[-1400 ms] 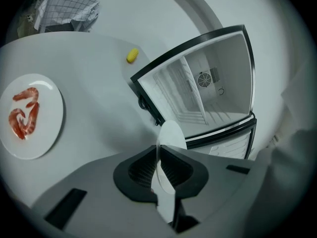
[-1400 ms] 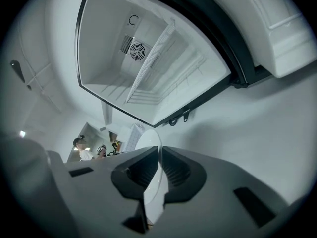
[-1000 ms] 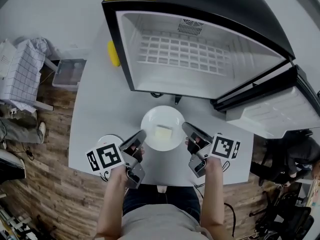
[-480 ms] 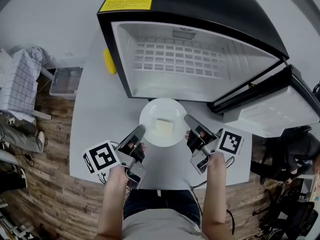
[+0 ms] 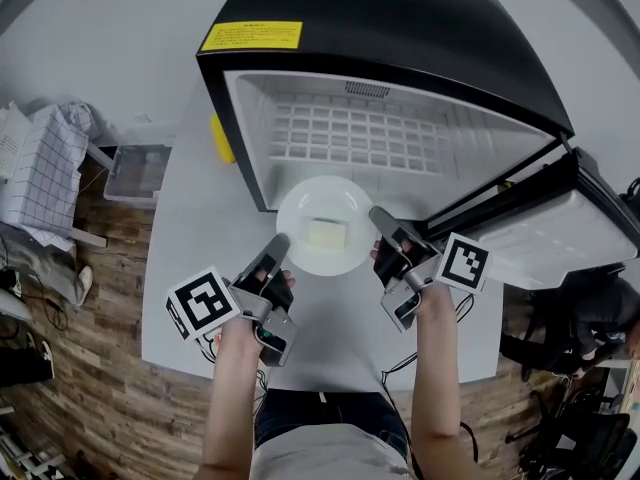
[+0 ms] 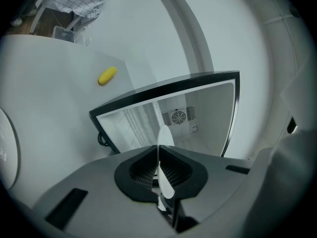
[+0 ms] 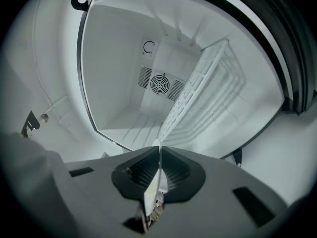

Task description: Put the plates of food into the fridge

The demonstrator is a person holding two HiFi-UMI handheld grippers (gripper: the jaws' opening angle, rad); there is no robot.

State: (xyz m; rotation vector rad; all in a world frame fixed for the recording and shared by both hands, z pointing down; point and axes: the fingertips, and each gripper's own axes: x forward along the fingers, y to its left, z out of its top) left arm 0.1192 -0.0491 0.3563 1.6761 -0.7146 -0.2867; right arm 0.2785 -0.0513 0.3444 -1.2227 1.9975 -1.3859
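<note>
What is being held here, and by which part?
The plate, with food on it. The left gripper pinches its left rim and the right gripper pinches its right rim.

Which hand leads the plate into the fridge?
Right, probably: both tools clamp the round white plate, but the right tool faces the open black fridge squarely; the left tool views it obliquely.

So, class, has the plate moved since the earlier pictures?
Yes. The plate has moved toward the open fridge: it was short of the fridge's front edge, and its far rim now overlaps it.
</note>
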